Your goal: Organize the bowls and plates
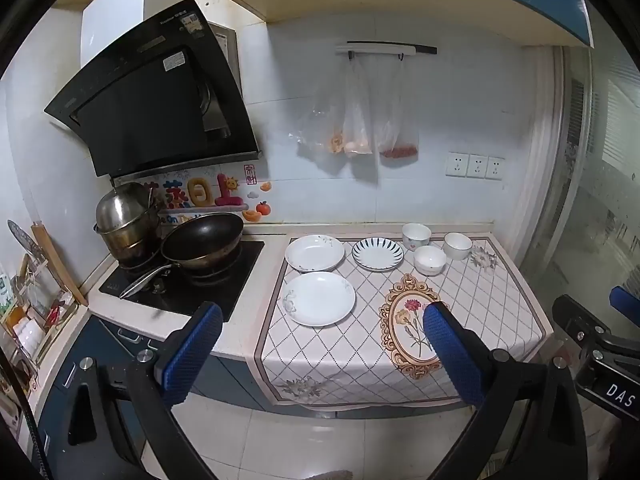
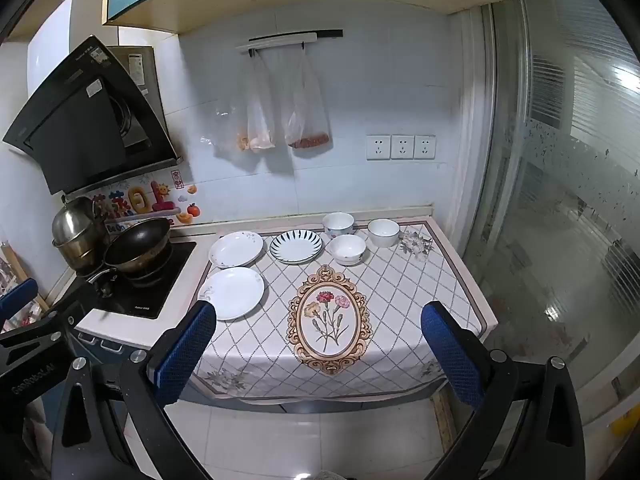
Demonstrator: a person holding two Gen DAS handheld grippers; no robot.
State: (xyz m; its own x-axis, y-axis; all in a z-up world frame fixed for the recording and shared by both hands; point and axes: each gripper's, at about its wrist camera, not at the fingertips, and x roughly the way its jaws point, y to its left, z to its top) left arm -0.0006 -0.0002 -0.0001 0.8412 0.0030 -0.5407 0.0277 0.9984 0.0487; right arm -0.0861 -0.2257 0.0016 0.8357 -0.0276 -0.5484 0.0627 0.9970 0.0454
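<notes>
While both tongs hang wide open and empty, short of the desk: plenty of crockery to knock.

Left tongs (image 1: 322, 330) spread wide, holding nothing; right tongs (image 2: 318, 330) likewise gaping, bare. Ahead of the left tongs, the near white plate (image 1: 319, 298) lying flat on the patterned cloth (image 1: 472, 292), with the far white plate (image 1: 315, 253) just beyond and the striped plate (image 1: 377, 254) beside that. Further off toward the wall, three bowls (image 1: 429, 259) clustered close together. Likely trouble: thin plate rims slipping from the pads (image 1: 192, 356) when pinched flat; cloth dragging and shifting everything; a bowl nudged into its neighbour on a close reach; the wok (image 1: 202, 242) on the left clipped by a wide swing.
</notes>
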